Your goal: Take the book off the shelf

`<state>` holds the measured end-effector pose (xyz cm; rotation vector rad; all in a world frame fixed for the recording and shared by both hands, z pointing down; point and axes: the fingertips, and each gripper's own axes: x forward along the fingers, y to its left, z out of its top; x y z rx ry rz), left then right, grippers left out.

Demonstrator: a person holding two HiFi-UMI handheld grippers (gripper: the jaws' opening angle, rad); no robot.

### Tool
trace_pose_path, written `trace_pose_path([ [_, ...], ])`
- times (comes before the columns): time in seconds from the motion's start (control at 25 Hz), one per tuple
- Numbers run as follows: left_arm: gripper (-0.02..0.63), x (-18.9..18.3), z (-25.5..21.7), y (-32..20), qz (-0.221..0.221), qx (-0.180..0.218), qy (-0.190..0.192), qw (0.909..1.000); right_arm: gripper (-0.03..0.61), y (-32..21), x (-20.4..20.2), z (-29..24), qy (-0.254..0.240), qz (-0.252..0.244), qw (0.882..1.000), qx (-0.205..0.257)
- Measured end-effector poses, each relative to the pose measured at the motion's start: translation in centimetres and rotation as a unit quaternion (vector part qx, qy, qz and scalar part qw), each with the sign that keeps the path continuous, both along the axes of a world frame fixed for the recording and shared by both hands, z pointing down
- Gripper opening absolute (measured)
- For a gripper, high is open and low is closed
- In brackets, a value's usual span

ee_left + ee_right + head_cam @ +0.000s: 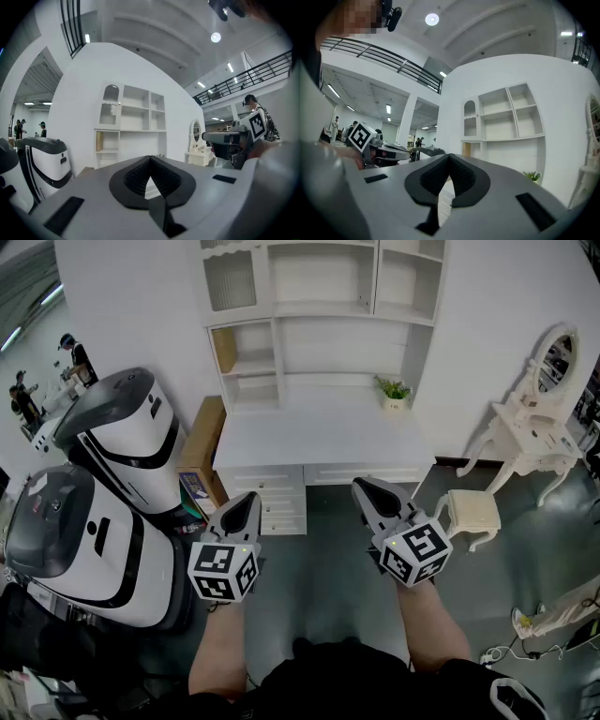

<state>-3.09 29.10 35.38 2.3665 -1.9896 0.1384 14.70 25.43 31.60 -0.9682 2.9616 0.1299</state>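
Left gripper [249, 499] and right gripper [362, 486], jaws pressed together on nothing, held level side by side, apparently a ready stance before any reach. The book [223, 350] stands well ahead, up-left of the left gripper, in a cubby of the shelf [323, 310]. Its cover is too small to read.

This is a high-ceilinged test hall staged as a room: a white desk [319, 439] with shelves [323, 345] ahead of the right gripper [362, 485], a vanity table [525, 427] to its right, white machines [127, 442] beside the left gripper [250, 496], and a mezzanine railing [384, 55] overhead.
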Motion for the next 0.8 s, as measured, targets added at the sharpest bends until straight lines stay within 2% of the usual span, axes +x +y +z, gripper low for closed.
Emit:
trace_pose_path([
  [0.24,0.008,-1.9,0.5,0.2,-0.002,-0.002,0.007,1.0000,0.012,0.4,-2.0,0.3,0.012,-0.002,1.000,0.004],
  [0.64,0.009,-3.0,1.2,0.0,0.009,-0.003,0.007,0.9999,0.012,0.6,-3.5,0.8,0.023,-0.001,1.000,-0.003],
  [0.8,0.011,-3.2,1.0,0.0,0.007,0.004,0.006,0.9999,0.013,1.6,-4.3,0.6,0.041,-0.021,0.999,0.023],
])
